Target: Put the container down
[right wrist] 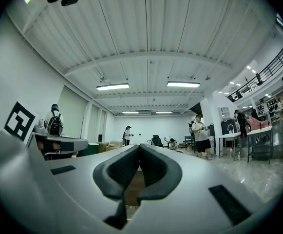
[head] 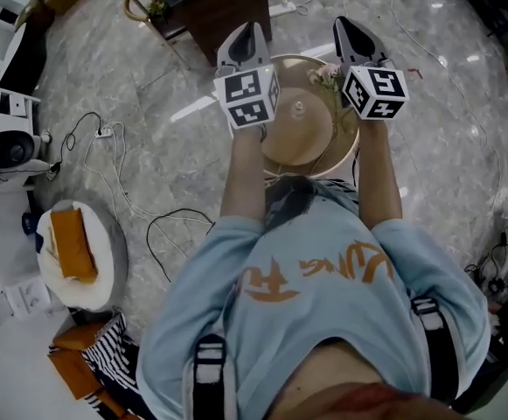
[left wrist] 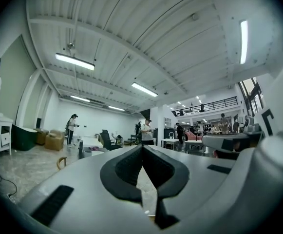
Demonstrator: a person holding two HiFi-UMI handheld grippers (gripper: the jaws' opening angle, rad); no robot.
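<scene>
Filling the lower half of the head view, the person's pale blue shirt [head: 315, 313] is the biggest thing. Above it, at frame centre, the round beige container [head: 299, 138] seems to rest on the marble floor [head: 131, 103], gripped by neither claw. The left gripper [head: 251, 28] and right gripper [head: 343, 21] hover over its rim, both pinched closed and empty. Best draw them straight up, clear of the flowers [head: 325, 75].
</scene>
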